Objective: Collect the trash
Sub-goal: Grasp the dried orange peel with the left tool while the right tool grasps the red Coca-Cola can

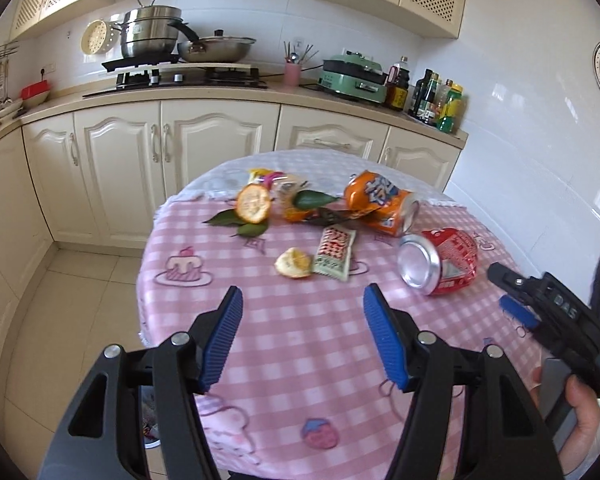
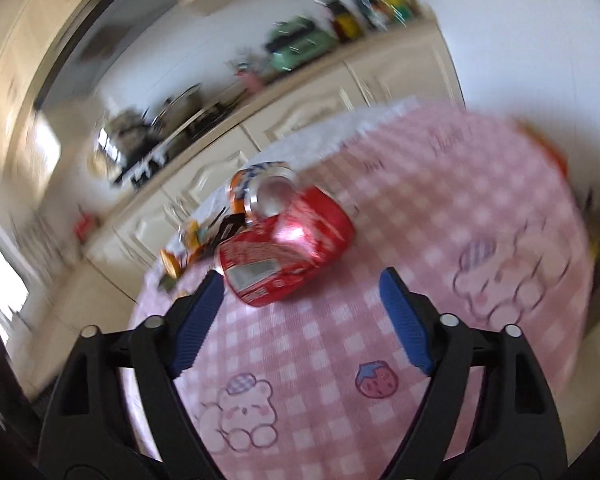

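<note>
Trash lies on a round table with a pink checked cloth (image 1: 300, 340). A crushed red can (image 1: 440, 266) lies at the right, a crushed orange can (image 1: 380, 204) behind it. A snack wrapper (image 1: 334, 254), an orange peel piece (image 1: 294, 264), a larger peel (image 1: 254, 204) with green leaves, and more wrappers lie mid-table. My left gripper (image 1: 302, 304) is open and empty, short of the wrapper. My right gripper (image 2: 302, 280) is open and empty just before the red can (image 2: 288, 248); it also shows in the left wrist view (image 1: 512, 300).
Cream kitchen cabinets (image 1: 180, 152) and a counter with a stove, pots (image 1: 152, 32), a green appliance (image 1: 356, 76) and bottles (image 1: 440, 100) stand behind the table. Tiled floor (image 1: 80, 300) lies at the left. The right wrist view is motion-blurred.
</note>
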`<state>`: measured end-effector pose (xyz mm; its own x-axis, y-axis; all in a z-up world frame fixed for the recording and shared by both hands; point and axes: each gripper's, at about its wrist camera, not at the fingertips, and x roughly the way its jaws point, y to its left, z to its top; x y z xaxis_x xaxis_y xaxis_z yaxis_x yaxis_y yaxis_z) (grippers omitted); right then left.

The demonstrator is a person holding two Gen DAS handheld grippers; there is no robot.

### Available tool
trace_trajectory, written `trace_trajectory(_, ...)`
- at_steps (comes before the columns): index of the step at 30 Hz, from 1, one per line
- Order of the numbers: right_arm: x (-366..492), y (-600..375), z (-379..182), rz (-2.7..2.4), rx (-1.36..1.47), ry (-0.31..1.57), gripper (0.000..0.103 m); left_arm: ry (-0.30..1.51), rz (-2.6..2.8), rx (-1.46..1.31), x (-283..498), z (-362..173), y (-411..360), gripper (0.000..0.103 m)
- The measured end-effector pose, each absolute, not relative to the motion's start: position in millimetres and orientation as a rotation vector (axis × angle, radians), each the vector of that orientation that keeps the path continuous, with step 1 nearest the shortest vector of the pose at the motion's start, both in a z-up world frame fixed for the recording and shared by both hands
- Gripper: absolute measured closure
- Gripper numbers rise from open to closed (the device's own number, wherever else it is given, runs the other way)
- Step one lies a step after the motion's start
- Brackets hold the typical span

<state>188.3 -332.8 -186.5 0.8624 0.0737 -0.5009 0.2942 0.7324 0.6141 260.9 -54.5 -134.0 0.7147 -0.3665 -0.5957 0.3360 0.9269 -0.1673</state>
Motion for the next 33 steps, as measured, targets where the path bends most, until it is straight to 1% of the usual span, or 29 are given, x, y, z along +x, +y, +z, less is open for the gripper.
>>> trace_trajectory(3,202,-340,-196,-0.1,0.859,0.551,0.023,0.662,-0.393,-0.037,262,-130,-61,0.041)
trace_trajectory(7,218,-339,-194,-0.101,0.908,0.525,0.023,0.647,-0.39,-0.023,266,-124,-65,0.041)
trace_trajectory(12,244,-333,-196,-0.124,0.872,0.535,0.023,0.645,-0.365,-0.031,274,-124,-57,0.041)
trace_trajectory(13,248,-332,-197,-0.121,0.868,0.537,0.026,0.649,-0.355,-0.039,277,-124,-54,0.041)
trace_trajectory(14,253,-333,-200,-0.113,0.875,0.548,0.043,0.657,-0.342,-0.055,282,-126,-48,0.041)
trace_trajectory(16,260,-336,-209,-0.074,0.917,0.57,0.062,0.669,-0.331,-0.08,289,-127,-41,0.041)
trace_trajectory(18,264,-334,-206,-0.061,0.888,0.564,0.062,0.687,-0.329,-0.111,297,-130,-36,0.041)
trace_trajectory(20,267,-333,-205,-0.035,0.875,0.556,0.065,0.704,-0.331,-0.114,304,-136,-37,0.041)
trace_trajectory(24,265,-325,-193,-0.016,0.8,0.51,0.067,0.741,-0.354,-0.084,316,-151,-53,0.041)
trace_trajectory(29,257,-304,-158,-0.079,0.575,0.407,0.067,0.787,-0.367,-0.019,335,-173,-78,0.041)
trace_trajectory(33,258,-286,-144,-0.129,0.417,0.36,0.067,0.815,-0.357,-0.02,352,-183,-87,0.041)
